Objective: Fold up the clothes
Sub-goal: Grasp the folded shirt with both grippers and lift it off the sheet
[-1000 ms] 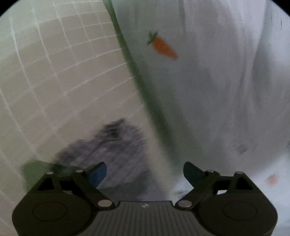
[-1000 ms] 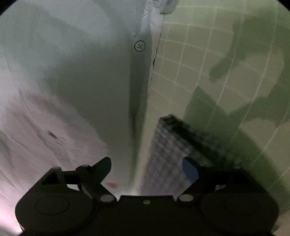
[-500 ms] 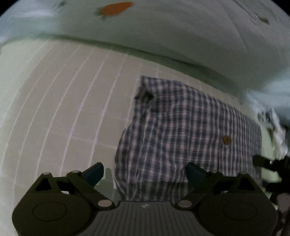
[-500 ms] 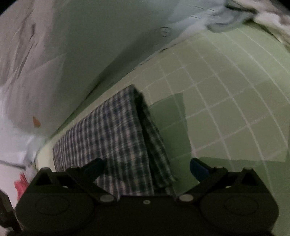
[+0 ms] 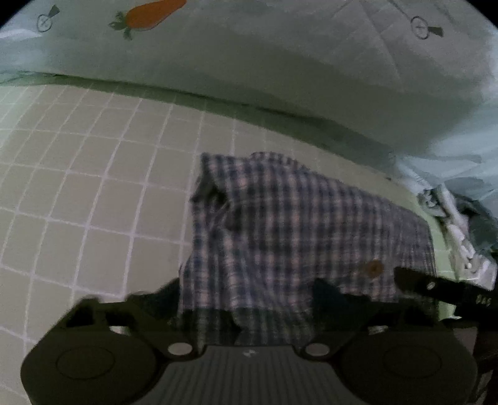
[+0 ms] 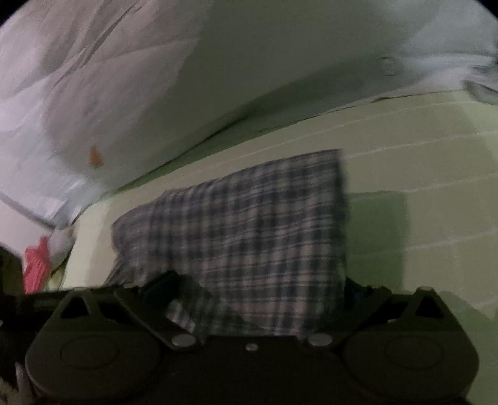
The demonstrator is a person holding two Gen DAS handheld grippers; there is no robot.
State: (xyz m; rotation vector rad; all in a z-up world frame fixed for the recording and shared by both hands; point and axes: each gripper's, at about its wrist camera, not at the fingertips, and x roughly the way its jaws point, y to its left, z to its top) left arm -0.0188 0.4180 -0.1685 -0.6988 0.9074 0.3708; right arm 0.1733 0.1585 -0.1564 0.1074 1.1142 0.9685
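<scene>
One folded plaid shirt [image 5: 305, 230] on gridded sheet [image 5: 93, 174]; my two grippers, left [image 5: 246, 296] and right [image 6: 261, 289], jaws spread, straddle its edge.

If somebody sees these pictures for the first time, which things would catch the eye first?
First the blue plaid shirt, folded on the green grid-lined mat, with both open grippers, left and right, astride its near edge. Behind it hangs a pale sheet printed with an orange carrot.
</scene>
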